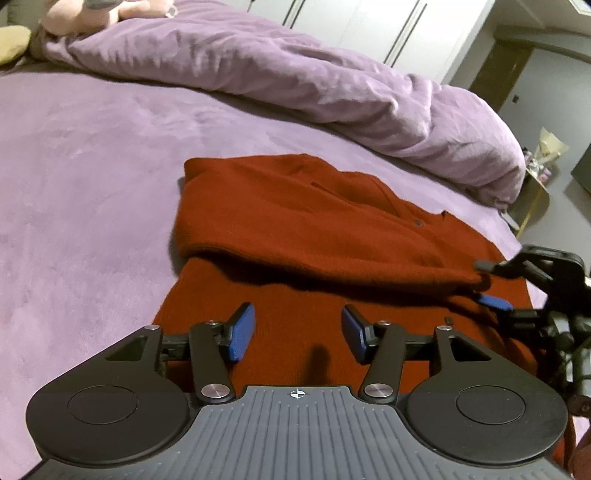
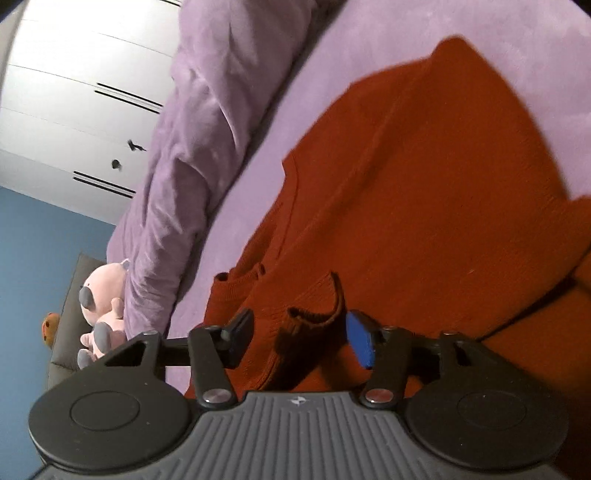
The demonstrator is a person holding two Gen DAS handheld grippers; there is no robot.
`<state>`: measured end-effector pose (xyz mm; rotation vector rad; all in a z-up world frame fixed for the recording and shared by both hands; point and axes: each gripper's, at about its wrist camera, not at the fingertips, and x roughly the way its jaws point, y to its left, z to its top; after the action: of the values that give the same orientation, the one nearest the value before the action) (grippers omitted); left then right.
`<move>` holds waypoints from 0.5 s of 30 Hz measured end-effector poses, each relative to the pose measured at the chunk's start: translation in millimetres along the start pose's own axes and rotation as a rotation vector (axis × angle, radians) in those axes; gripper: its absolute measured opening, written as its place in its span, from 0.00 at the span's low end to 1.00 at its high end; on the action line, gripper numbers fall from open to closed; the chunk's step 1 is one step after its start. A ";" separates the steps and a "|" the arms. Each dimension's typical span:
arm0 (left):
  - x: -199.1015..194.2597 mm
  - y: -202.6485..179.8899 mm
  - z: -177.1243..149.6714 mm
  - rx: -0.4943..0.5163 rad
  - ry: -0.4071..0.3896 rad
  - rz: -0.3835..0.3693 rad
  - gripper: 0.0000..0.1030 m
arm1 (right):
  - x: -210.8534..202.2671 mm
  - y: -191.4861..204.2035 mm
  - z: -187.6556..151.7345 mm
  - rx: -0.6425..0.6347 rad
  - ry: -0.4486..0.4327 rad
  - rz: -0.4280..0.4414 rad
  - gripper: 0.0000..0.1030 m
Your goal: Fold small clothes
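A dark red knitted cardigan (image 1: 303,221) lies on the purple bed sheet (image 1: 81,177), with one sleeve folded across its body. My left gripper (image 1: 298,332) is open and empty, hovering over the cardigan's near part. My right gripper (image 2: 298,338) is open, with the ribbed sleeve cuff (image 2: 314,314) standing between its fingers, untouched by the pads. In the left wrist view the right gripper (image 1: 487,282) sits at the sleeve's end at the right edge. The cardigan (image 2: 424,184) fills most of the right wrist view.
A bunched purple duvet (image 1: 295,77) lies along the far side of the bed. A pink plush toy (image 2: 99,306) sits by a grey headboard. White wardrobe doors (image 1: 369,22) stand behind. A small side table (image 1: 535,177) stands past the bed's right end.
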<state>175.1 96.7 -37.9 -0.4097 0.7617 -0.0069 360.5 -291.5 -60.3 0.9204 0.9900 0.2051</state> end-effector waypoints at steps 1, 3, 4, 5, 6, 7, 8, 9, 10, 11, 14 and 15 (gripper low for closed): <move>0.4 -0.5 0.6 0.003 0.000 0.000 0.57 | 4.9 6.3 -0.9 -0.016 0.016 -0.019 0.30; 1.0 0.6 1.1 0.002 0.000 -0.005 0.58 | 17.8 14.4 -4.2 -0.046 0.055 -0.034 0.10; 1.9 1.1 1.8 0.002 0.001 -0.005 0.58 | 21.4 19.6 -6.4 -0.071 0.070 -0.041 0.08; 2.9 2.0 2.7 0.002 0.002 -0.002 0.58 | 23.0 27.7 -8.5 -0.112 0.064 -0.050 0.07; 3.3 3.2 4.0 0.000 0.000 0.002 0.58 | 21.0 37.6 -9.6 -0.159 0.043 -0.046 0.06; 3.1 3.7 4.9 -0.001 -0.005 0.006 0.58 | 14.8 48.0 -9.1 -0.204 0.010 -0.029 0.06; 3.2 5.3 6.3 -0.001 -0.010 0.018 0.59 | 4.6 57.4 -8.0 -0.231 -0.024 -0.001 0.05; 3.9 6.8 7.6 0.000 -0.012 0.036 0.59 | -11.1 69.3 -5.4 -0.257 -0.083 0.066 0.05; 4.8 8.0 9.2 0.001 -0.012 0.057 0.59 | -24.4 76.6 -3.2 -0.279 -0.135 0.120 0.05; 5.6 10.6 10.7 -0.001 -0.012 0.076 0.59 | -42.4 83.6 -1.6 -0.318 -0.215 0.154 0.05; 7.1 21.5 13.5 -0.056 -0.010 0.068 0.59 | -72.6 82.3 1.2 -0.447 -0.395 0.063 0.05; 8.1 24.0 13.9 -0.074 -0.006 0.062 0.59 | -72.2 75.4 2.6 -0.484 -0.421 -0.027 0.05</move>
<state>187.0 122.6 -43.0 -0.4558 0.7702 0.0810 340.1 -284.9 41.9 0.4759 0.5256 0.2056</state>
